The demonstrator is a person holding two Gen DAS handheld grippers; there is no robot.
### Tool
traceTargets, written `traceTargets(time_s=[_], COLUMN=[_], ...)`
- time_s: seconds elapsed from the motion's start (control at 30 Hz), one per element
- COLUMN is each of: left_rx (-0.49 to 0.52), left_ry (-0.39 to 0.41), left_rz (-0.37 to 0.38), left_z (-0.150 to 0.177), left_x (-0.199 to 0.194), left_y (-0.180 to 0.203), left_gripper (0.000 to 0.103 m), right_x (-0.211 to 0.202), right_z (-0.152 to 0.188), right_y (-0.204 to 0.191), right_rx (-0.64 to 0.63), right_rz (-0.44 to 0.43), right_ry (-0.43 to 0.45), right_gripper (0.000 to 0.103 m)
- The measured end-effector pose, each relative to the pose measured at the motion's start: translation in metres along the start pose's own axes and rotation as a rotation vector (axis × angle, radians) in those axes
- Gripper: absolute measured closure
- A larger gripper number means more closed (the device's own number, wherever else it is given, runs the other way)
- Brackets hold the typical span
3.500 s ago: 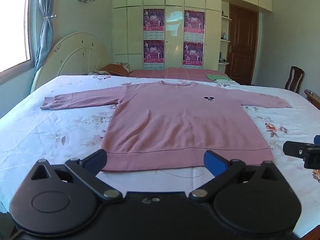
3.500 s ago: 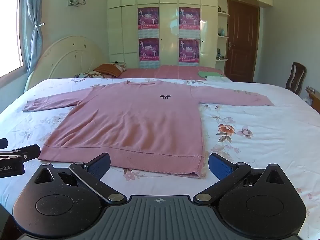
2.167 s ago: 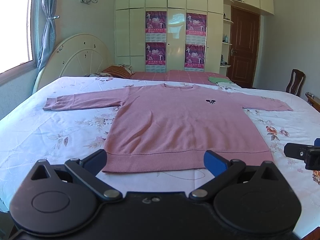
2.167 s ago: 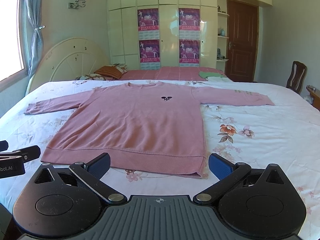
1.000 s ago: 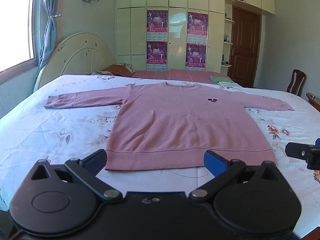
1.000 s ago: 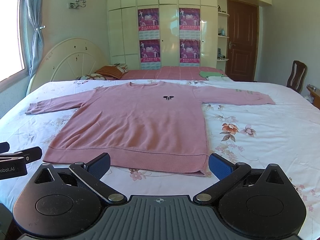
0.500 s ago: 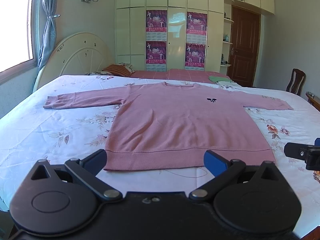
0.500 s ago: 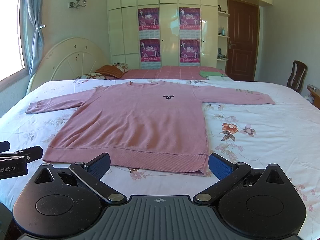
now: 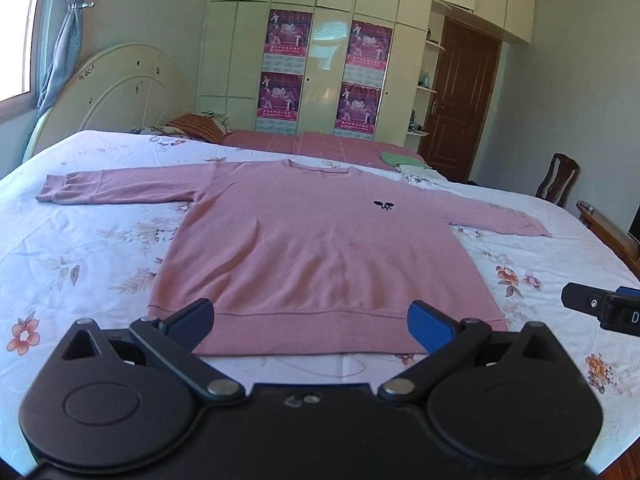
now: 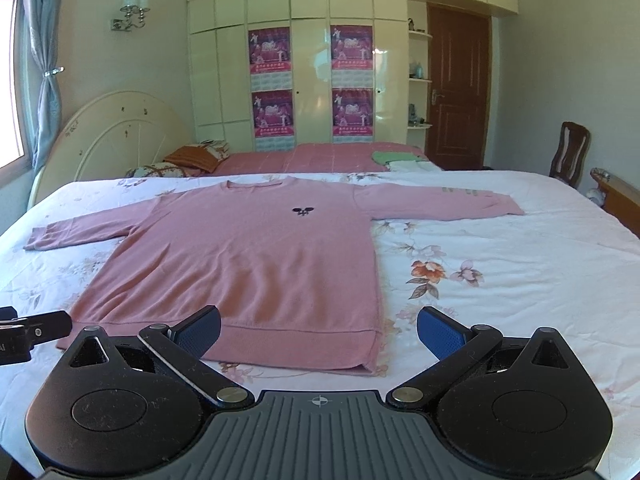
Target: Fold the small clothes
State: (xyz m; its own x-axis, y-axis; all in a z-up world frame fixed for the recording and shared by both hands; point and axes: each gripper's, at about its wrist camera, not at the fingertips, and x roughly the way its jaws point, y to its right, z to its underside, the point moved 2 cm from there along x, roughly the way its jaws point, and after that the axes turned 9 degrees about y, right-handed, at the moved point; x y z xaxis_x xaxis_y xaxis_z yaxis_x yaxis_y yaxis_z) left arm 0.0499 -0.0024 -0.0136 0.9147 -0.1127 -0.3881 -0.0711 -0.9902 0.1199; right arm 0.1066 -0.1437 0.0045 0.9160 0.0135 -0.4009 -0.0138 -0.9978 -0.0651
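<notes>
A pink long-sleeved sweater [image 9: 320,248] [image 10: 256,256] lies flat and face up on the floral bed sheet, both sleeves spread out, hem towards me. My left gripper [image 9: 310,320] hangs open just above the hem, nothing between its blue pads. My right gripper [image 10: 318,330] is open too, over the hem's right corner, with the right pad past the sweater's side edge. Each gripper shows at the edge of the other's view: the right gripper [image 9: 604,306] and the left gripper [image 10: 32,330].
The white floral sheet [image 9: 80,240] [image 10: 500,272] stretches wide on both sides of the sweater. Behind it lie a second bed with a pink cover [image 10: 320,160], pillows [image 10: 188,158] and folded green cloth [image 10: 394,156]. A wooden chair [image 10: 570,152] and a headboard [image 9: 116,92] stand further off.
Both grippers have come slightly closer to the sweater's hem and tilted a little; the sweater lies as before. Both stay open.
</notes>
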Motion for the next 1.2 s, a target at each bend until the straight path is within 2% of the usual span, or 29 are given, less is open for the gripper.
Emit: traceTargets(time_s=[0.1,0.2,0.27,0.3,0.37,0.4,0.43,0.47,0.5,0.53,0.57,0.6,0.63,0.7,0.77,0.93,1.07,1.2], left_rx=[-0.011,-0.04,0.002,0.021,0.022,0.024,0.029,0.041,0.049,0.05,0.044,0.036,0.031,0.051,0.067,0.032,0.004,-0.023], left_ry=[0.02,0.022,0.032,0.033,0.008,0.0,0.004,0.013,0.022,0.027,0.031,0.036,0.05,0.046,0.011,-0.055,-0.102,-0.123], left_rz=[0.028,0.078,0.061,0.046,0.038,0.019,-0.004,-0.017,-0.028,-0.041,-0.043,-0.046,-0.057,-0.057,-0.056,-0.054,-0.077,-0.12], left_z=[-0.006,-0.015,-0.023,-0.027,-0.035,-0.039,-0.043,-0.046,-0.05,-0.053,-0.057,-0.06,-0.063,-0.067,-0.07,-0.065,-0.058,-0.056], left_x=[0.017,0.039,0.057,0.068,0.091,0.103,0.113,0.123,0.133,0.145,0.157,0.17,0.181,0.208,0.237,0.299,0.329,0.345], left_y=[0.009,0.014,0.022,0.026,0.029,0.03,0.03,0.031,0.032,0.033,0.033,0.034,0.034,0.038,0.041,0.046,0.046,0.041], left_gripper=[0.001,0.005,0.005,0.007,0.019,0.027,0.032,0.035,0.04,0.037,0.03,0.008,0.001,0.002,0.009,0.017,0.018,0.018], right_x=[0.014,0.036,0.051,0.058,0.072,0.079,0.086,0.094,0.104,0.114,0.124,0.135,0.147,0.173,0.203,0.28,0.318,0.339], right_z=[-0.007,-0.019,-0.029,-0.033,-0.041,-0.046,-0.05,-0.053,-0.056,-0.059,-0.061,-0.064,-0.067,-0.073,-0.08,-0.09,-0.087,-0.078], right_y=[0.019,0.042,0.057,0.063,0.076,0.082,0.088,0.094,0.101,0.108,0.116,0.126,0.136,0.161,0.193,0.295,0.368,0.415], right_rx=[-0.002,0.046,0.077,0.086,0.098,0.106,0.11,0.113,0.122,0.137,0.151,0.161,0.163,0.187,0.257,0.504,0.613,0.699], right_rz=[0.048,0.051,0.056,0.059,0.065,0.063,0.066,0.065,0.069,0.08,0.082,0.08,0.087,0.099,0.087,0.144,0.225,0.259], right_ry=[0.015,0.004,0.007,0.012,0.023,0.032,0.036,0.036,0.026,0.019,0.017,0.021,0.025,0.031,0.044,0.053,0.057,0.043], right_gripper=[0.0,0.0,0.001,0.001,0.001,0.001,0.006,0.018,0.043,0.055,0.055,0.055,0.054,0.047,0.047,0.047,0.047,0.047])
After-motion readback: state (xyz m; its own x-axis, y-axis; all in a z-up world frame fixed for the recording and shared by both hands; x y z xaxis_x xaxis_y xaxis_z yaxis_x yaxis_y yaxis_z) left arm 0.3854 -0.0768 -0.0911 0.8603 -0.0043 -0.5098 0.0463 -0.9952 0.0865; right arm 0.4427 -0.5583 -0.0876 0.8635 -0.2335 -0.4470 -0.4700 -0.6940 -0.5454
